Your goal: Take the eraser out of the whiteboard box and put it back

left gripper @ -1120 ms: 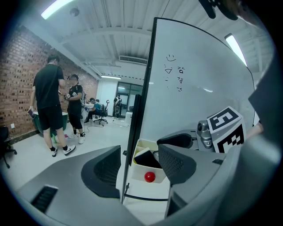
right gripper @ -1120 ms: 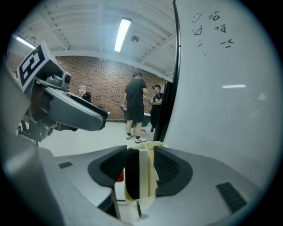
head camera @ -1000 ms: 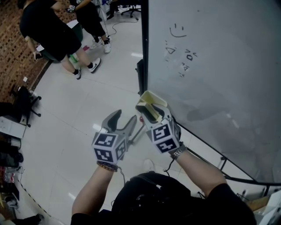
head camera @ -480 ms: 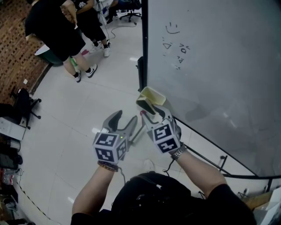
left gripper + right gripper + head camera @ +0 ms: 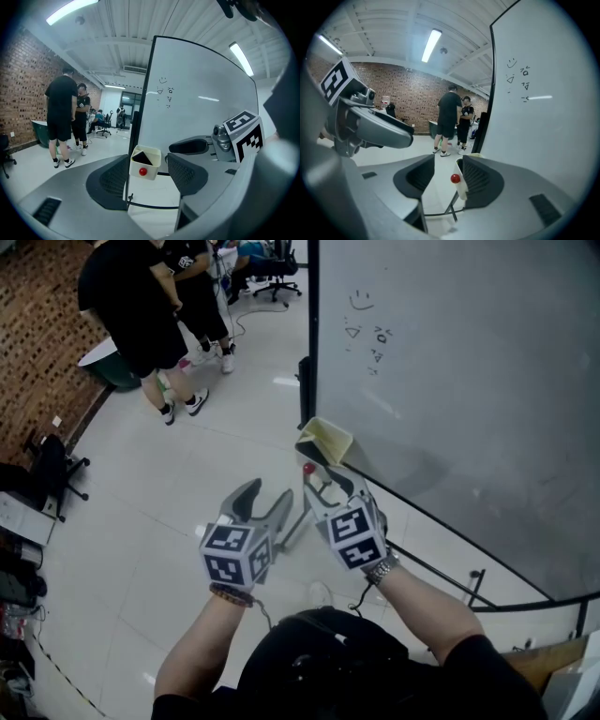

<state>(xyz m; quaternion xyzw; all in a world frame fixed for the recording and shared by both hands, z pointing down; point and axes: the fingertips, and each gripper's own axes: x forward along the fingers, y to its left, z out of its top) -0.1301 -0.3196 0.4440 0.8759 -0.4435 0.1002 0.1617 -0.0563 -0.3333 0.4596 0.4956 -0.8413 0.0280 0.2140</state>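
Cream whiteboard box (image 5: 325, 441) holds a black eraser (image 5: 143, 158); whiteboard scribbles (image 5: 371, 334) unreadable; left claw (image 5: 265, 492) and right claw (image 5: 328, 486) gape empty.

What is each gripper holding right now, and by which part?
Nothing: the left gripper and the right gripper are both open and empty.

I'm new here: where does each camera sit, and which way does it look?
Head view: on the head, looking down at whiteboard, box, forearms, left hand-held gripper and right hand-held gripper.
Left gripper view: rides the left one, faces the box beyond its open jaws.
Right gripper view: likewise; box edge, bystanders beyond.
Shared: whiteboard, box.
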